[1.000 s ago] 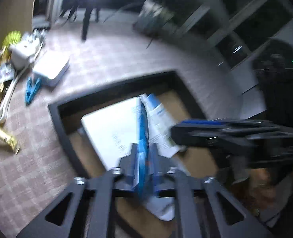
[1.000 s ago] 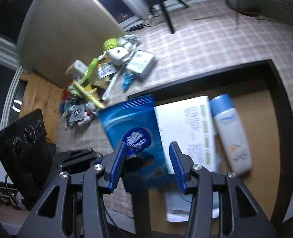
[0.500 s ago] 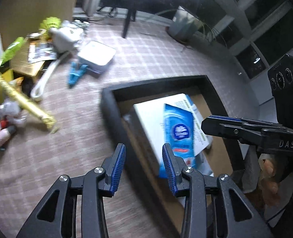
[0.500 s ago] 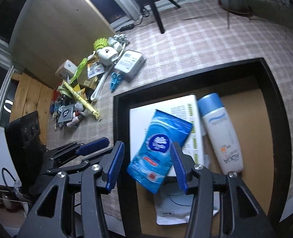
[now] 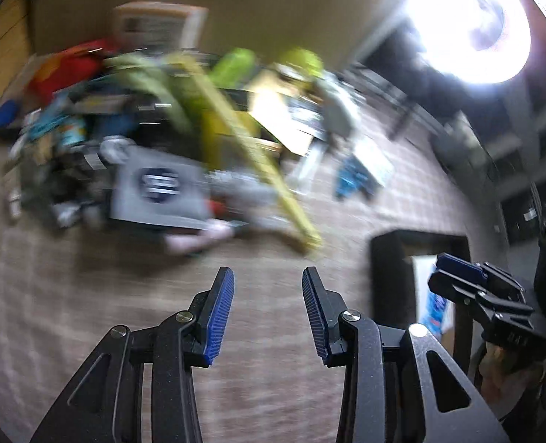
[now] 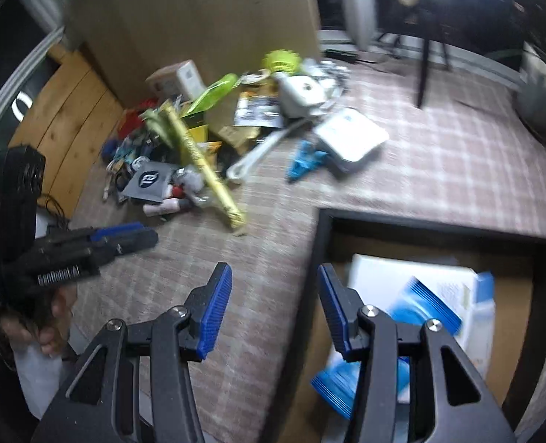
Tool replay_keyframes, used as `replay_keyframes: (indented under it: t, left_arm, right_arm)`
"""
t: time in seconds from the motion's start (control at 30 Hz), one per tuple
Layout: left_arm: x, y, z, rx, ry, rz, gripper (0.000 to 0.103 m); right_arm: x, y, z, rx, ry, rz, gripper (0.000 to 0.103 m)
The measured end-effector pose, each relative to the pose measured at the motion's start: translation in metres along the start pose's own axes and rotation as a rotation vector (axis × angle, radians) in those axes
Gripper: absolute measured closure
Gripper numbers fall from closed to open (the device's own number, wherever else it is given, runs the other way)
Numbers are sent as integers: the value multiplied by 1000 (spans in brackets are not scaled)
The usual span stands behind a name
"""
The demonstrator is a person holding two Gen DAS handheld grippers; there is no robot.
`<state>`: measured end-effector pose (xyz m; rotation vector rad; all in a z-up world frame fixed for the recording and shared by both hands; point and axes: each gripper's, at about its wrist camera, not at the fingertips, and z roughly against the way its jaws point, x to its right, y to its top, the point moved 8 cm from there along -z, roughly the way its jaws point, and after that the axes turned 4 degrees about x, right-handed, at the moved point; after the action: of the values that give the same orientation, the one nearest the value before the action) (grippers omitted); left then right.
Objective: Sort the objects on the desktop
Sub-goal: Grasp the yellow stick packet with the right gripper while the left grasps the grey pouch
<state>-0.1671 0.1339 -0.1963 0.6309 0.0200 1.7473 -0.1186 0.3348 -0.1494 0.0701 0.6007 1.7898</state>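
Observation:
My left gripper point(image 5: 267, 312) is open and empty above the checked cloth, facing a blurred heap of clutter point(image 5: 154, 136). My right gripper point(image 6: 273, 308) is open and empty over the left rim of the black tray point(image 6: 319, 258). In the tray lie a blue tissue pack point(image 6: 417, 310), a white box point(image 6: 413, 273) and a blue-capped bottle point(image 6: 481, 306). The heap in the right wrist view point(image 6: 199, 140) holds a long yellow packet point(image 6: 202, 162), a grey pouch point(image 6: 147, 181), a white flat box point(image 6: 350, 136) and a blue clip point(image 6: 304, 160). The left gripper shows in the right wrist view point(image 6: 125, 236); the right gripper shows in the left wrist view point(image 5: 472, 288).
A tan board point(image 6: 199, 18) stands behind the heap. A wooden floor strip point(image 6: 66, 110) lies at the left. A chair leg point(image 6: 424, 70) and a potted plant point(image 6: 542, 103) stand at the far right. The tray also shows in the left wrist view point(image 5: 387, 254).
The blue tissue pack has been let go by the left gripper and now lies in the tray. Both grippers have swung left, away from the tray and toward the heap.

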Motion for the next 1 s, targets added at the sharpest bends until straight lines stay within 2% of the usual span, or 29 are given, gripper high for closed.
replay_keyframes:
  t: [0.1, 0.2, 0.4, 0.77, 0.8, 0.83, 0.9, 0.97, 1.0]
  left_arm:
    - [-34, 9, 0, 2, 31, 73, 67]
    - [-60, 14, -5, -12, 24, 162, 67]
    - [-84, 21, -20, -31, 8, 279, 67]
    - [-92, 40, -35, -15, -7, 342, 67]
    - [-92, 41, -36, -17, -8, 345, 68]
    - [-92, 41, -37, -18, -12, 347, 70]
    - [-90, 41, -40, -23, -16, 348, 84]
    - [-87, 41, -42, -24, -13, 345, 93]
    - [-84, 41, -43, -20, -9, 339, 97]
  right_arm:
    - [-20, 17, -20, -21, 10, 47, 55]
    - [-40, 33, -41, -40, 10, 104, 55]
    - [-61, 57, -92, -100, 9, 163, 56]
    - [-65, 71, -151, -186, 27, 150, 57]
    - [-65, 71, -155, -193, 30, 149, 60]
    - [-65, 71, -156, -198, 32, 147, 64]
    - [-65, 72, -157, -197, 40, 140, 65]
    - [-64, 73, -157, -199, 48, 131, 66]
    - [-64, 73, -156, -199, 51, 128, 71]
